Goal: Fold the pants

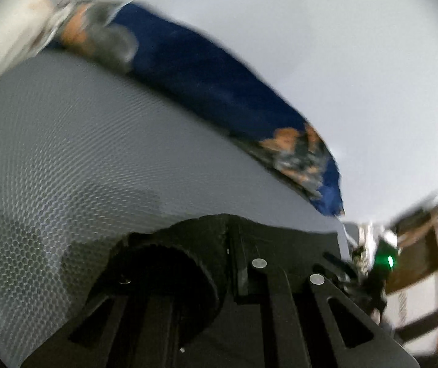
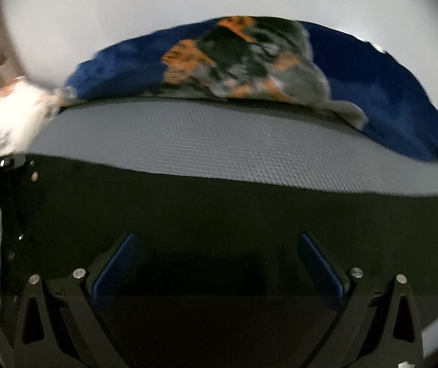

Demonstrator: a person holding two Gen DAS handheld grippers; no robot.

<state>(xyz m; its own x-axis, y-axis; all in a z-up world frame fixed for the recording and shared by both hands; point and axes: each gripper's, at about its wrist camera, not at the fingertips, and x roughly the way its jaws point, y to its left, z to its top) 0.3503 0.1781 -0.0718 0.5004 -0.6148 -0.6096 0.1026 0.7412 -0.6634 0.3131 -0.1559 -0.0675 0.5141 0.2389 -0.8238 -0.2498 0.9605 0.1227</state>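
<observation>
Since the pants (image 2: 372, 86) lie bunched at the far edge of the grey mat (image 2: 219, 141) and the right gripper (image 2: 219, 263) fingers are spread wide and empty, whoever's holding them should reach in low and pinch one hem cleanly; left gripper (image 1: 280, 276) fingers can't be made out.

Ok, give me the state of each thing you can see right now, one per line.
pants: lying bunched on the far side of the grey mat, not held
grey mat: flat, mostly bare
right gripper: open, holding nothing, over the black surface
left gripper: fingers hidden, state unclear
</observation>
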